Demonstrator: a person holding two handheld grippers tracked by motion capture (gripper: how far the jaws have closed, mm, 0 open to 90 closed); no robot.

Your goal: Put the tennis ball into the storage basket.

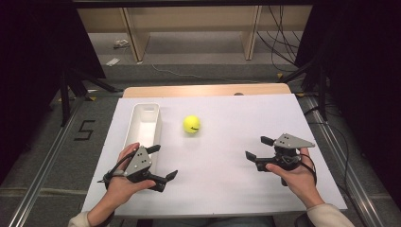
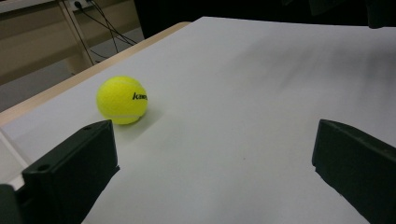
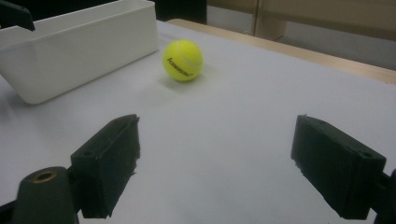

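A yellow tennis ball (image 1: 191, 124) with black lettering rests on the white table sheet (image 1: 227, 179), just right of a long white bin (image 1: 143, 124). My left gripper (image 1: 163, 161) is held near the front left, open, with nothing between its jaws. In the left gripper view the ball (image 2: 122, 100) lies ahead, beyond the left jaw. My right gripper (image 1: 259, 147) hovers at the front right, open and empty, pointing left. The right gripper view has the ball (image 3: 183, 60) ahead and the bin (image 3: 79, 49) to its left.
The white sheet covers a wooden table whose far edge (image 1: 203, 90) shows beyond it. Past the table are wooden shelving legs (image 1: 137, 42) and cables on the floor. Metal rails (image 1: 42, 161) run along both sides.
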